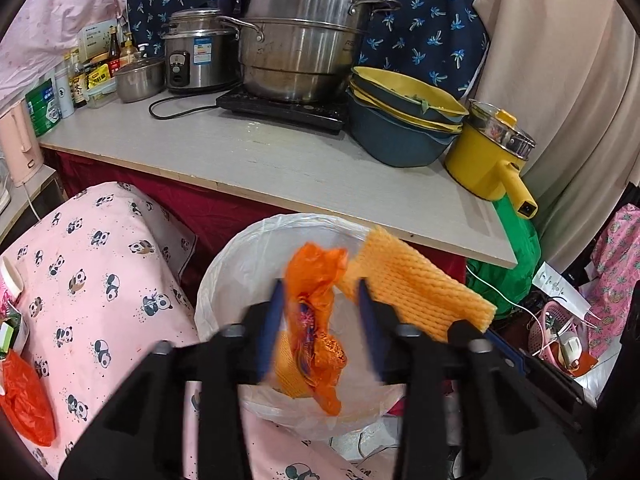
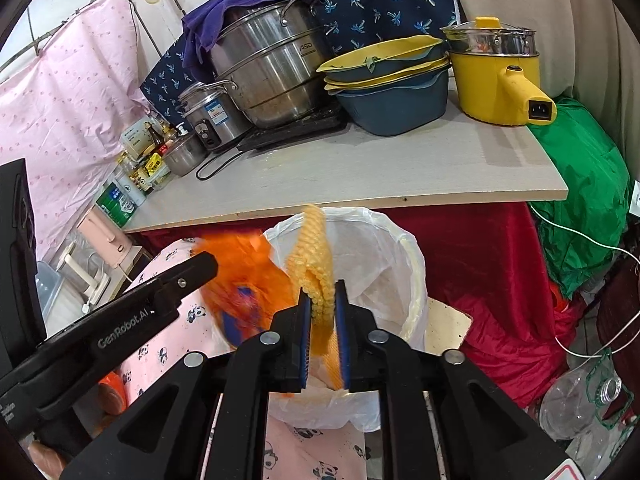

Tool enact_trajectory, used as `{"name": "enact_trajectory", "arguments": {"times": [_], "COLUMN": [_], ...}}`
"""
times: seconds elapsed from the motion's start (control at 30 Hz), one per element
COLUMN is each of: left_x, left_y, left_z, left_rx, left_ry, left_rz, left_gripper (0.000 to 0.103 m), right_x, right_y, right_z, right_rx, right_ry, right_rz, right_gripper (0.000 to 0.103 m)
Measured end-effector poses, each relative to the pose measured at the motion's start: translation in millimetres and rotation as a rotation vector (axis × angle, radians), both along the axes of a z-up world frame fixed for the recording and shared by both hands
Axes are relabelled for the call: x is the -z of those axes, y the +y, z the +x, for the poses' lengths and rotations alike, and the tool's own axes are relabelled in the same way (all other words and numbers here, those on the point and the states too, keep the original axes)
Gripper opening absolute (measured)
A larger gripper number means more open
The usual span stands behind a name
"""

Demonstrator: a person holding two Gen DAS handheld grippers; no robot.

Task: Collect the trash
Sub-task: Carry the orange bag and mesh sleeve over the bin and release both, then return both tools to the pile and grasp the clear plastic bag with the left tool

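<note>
Left gripper (image 1: pixel 320 312): nearest the left lens, jaws spread apart over the bin mouth; crumpled orange plastic bag (image 1: pixel 316 320) between the blue pads (image 1: pixel 272 328), blurred, seemingly touching only the left pad and not pinched; reads as a release in hand.
Right gripper (image 2: pixel 323 312): jaws nearly together, pads (image 2: pixel 305 332) pressed on both sides of the yellow foam net (image 2: pixel 314 264); folded net standing up out of the jaws, lower end hanging down behind them.
Trash, bag: above the white-lined trash bin (image 1: pixel 224 264), inside the rim line as seen from the left wrist; lower tip near the front rim.
Trash, net: held over the bin's left portion in the right wrist view; upper end reaching past the rim toward the counter edge (image 2: pixel 400 196).
Bin: below the counter edge, just beside the panda-print cover (image 1: pixel 100 272); liner draped over the rim.
Risk, bag: light film, could cling to the left pad or drift onto the panda-print cover instead of dropping in; cause, static or a sideways sweep of the hand.
Risk, net: long and springy, could catch on the rim and flop outside if let go too high or too far left.
Risk, crowding: both grippers close together over one opening; could knock each other or drag the liner off the rim.
Risk, liner: loose edge, could fold inward under a snagged piece.
</note>
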State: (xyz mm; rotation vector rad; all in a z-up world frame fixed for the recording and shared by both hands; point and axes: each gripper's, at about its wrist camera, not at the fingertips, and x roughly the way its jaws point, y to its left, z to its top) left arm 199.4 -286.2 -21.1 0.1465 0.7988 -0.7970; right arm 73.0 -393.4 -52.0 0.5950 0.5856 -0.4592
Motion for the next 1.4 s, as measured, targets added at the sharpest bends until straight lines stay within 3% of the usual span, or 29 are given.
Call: {"name": "enact_trajectory", "arguments": {"times": [0.03, 0.07, 0.13, 0.4, 0.53, 0.9, 1.17, 1.4], "left_x": [-2, -4, -8, -20, -27, -43, -49, -43], "left_y": [3, 5, 8, 29, 46, 120, 204, 289], "left_z": [-1, -2, -2, 0, 2, 20, 33, 43], "left_rx": [-0.015, -0.028, -0.039, -0.101, -0.156, -0.299, -0.44, -0.598], "left_ry": [-0.017, -0.033, -0.055, -0.073, -0.074, -0.064, -0.072, -0.036], "left_rz": [-0.008, -0.013, -0.012, -0.021, -0.02, -0.049, -0.049, -0.034], "left_gripper": [0.061, 0.067, 0.07, 0.078, 0.088, 0.089, 0.089, 0.089], "right_x": [0, -1, -2, -20, -30, -57, -71, -66], "right_y": [0, 0, -1, 12, 23, 74, 134, 204], "right_z": [0, 0, -1, -1, 0, 18, 45, 74], "right_rx": [0.001, 0.0, 0.005, -0.019, -0.04, -0.145, -0.272, -0.419], "right_ry": [-0.005, -0.008, -0.019, -0.039, -0.056, -0.077, -0.076, -0.047], "right_rz": [0.001, 0.005, 0.014, -0.014, -0.027, -0.055, -0.082, -0.081], "right_gripper": [0.015, 0.021, 0.037, 0.042, 0.045, 0.051, 0.057, 0.062]}}
